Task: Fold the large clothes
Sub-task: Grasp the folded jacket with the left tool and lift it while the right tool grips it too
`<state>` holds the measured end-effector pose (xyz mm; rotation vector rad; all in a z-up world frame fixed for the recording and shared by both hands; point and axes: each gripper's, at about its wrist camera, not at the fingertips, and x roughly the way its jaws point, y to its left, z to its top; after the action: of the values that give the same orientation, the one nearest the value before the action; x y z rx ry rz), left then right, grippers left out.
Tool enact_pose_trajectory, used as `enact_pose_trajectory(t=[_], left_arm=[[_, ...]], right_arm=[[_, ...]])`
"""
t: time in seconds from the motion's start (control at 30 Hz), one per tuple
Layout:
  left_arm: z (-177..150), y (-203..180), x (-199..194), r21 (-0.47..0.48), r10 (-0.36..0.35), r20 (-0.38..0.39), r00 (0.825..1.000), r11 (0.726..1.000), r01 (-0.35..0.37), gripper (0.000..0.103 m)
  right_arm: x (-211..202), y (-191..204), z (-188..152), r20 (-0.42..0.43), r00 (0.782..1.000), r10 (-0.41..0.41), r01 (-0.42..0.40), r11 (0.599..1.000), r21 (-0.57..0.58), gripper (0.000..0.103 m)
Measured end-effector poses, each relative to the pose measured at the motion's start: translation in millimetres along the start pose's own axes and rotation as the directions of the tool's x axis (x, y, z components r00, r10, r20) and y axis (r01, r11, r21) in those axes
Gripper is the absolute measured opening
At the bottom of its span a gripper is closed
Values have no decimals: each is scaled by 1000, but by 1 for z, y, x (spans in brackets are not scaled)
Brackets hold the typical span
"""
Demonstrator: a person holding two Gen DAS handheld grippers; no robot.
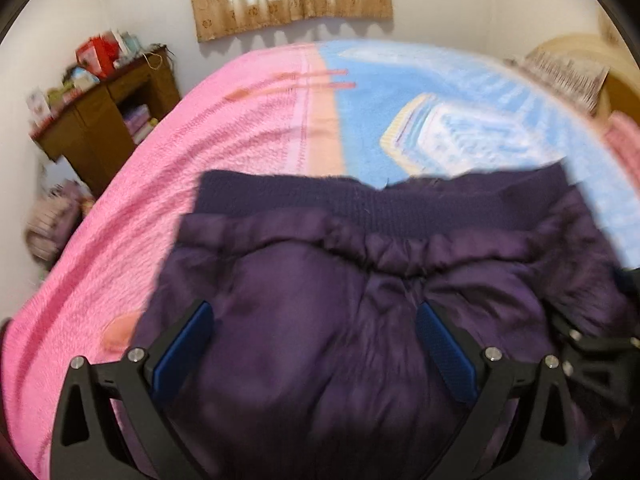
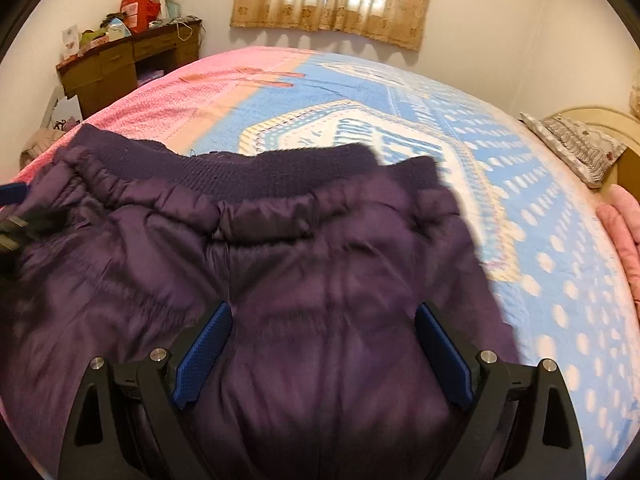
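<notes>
Blue-padded black fingers (image 1: 182,354) of the left gripper (image 1: 314,348) stand spread wide over the dark purple padded garment with a ribbed knit band (image 1: 320,280), gripping nothing; the right gripper (image 2: 322,350) hangs likewise released above the same cloth. The garment lies on the bed's pink and blue patterned bedspread (image 2: 500,200), its knit band at the far edge. A fold looks to be between grasps; judging by this, the next move calls for both grippers to pinch an edge together and carry it across evenly.
</notes>
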<state>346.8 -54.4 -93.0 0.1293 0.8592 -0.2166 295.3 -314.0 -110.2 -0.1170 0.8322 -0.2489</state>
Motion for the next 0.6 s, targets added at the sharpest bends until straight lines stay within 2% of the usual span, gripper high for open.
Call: enact_pose_trajectory(t=[0.07,0.17,0.23,0.33,0.4,0.43,0.47,0.5,0.6], left_arm=[[-8,29,-29,-27,-87,45,995,996,88,103],[-17,77,-47,-36,-143,73,987,989,146,103],[-21,106,-43,-58,-167,60,984,984,170,103],[-23,146,-23,-132,-248,39,968,959,251,103],[-30,166,-5,-231,-374,9,928,902,366,103],[-34,174,7,-285,-449,-2,893,857,430,103],[-36,175,15,-311,-494,-13,870,829,465,103],[-39,176,22,-325,-514,-20,858,815,480,103],[-42,169,37,-312,-535,-39,844,809,499,103]], right_arm=[[-43,12,-7,104,994,17,-14,1000,-27,93],[-92,51,-19,196,976,94,-73,991,-113,93],[-115,91,-30,228,956,186,-141,969,-200,93],[-129,154,-50,215,934,287,-201,916,-348,93],[-129,189,-65,194,928,319,-209,873,-440,93],[-127,208,-74,186,928,324,-198,849,-489,93],[-125,221,-79,189,929,318,-179,833,-523,93],[-123,231,-85,195,930,310,-158,819,-552,93],[-117,254,-94,230,932,280,-86,789,-609,93]])
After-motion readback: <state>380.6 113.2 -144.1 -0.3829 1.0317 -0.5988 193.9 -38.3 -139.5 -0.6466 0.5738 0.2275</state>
